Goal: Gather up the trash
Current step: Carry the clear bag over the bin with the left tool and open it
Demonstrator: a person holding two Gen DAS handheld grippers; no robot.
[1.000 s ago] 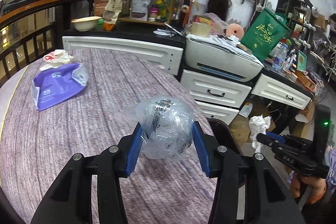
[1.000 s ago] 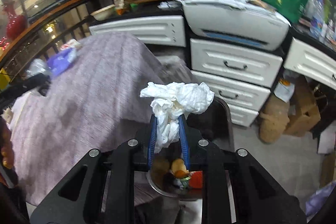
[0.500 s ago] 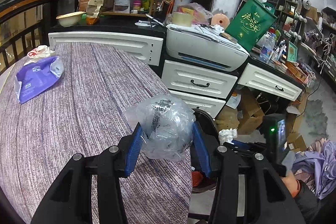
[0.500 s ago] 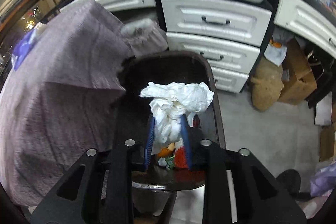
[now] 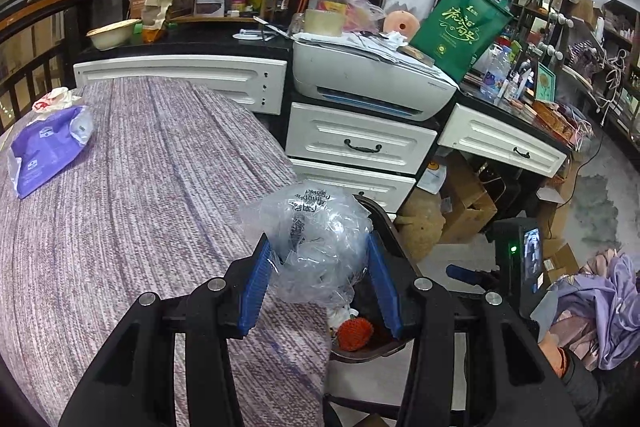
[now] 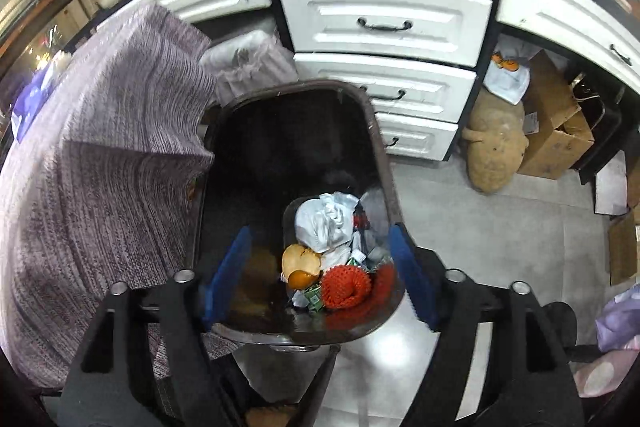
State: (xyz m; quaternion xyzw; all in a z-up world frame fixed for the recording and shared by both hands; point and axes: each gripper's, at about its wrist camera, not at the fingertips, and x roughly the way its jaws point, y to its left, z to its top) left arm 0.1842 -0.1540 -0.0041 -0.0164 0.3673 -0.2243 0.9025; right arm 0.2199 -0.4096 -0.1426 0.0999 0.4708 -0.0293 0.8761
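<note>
At the table's (image 5: 120,187) right edge, the left gripper (image 5: 320,283) clamps a crumpled clear plastic bag (image 5: 316,239). Beside it, the right gripper (image 6: 320,271) hangs over the dark bin (image 6: 376,131), jaws just sprung wide and empty, a white tissue wad (image 6: 324,223) lying inside. Likely next: carry the bag over the rim and release.

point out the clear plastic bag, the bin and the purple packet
clear plastic bag (image 5: 316,239), left wrist view, crumpled middle
bin (image 6: 372,131), right wrist view, right rim
purple packet (image 5: 44,147), left wrist view, its printed face
</note>
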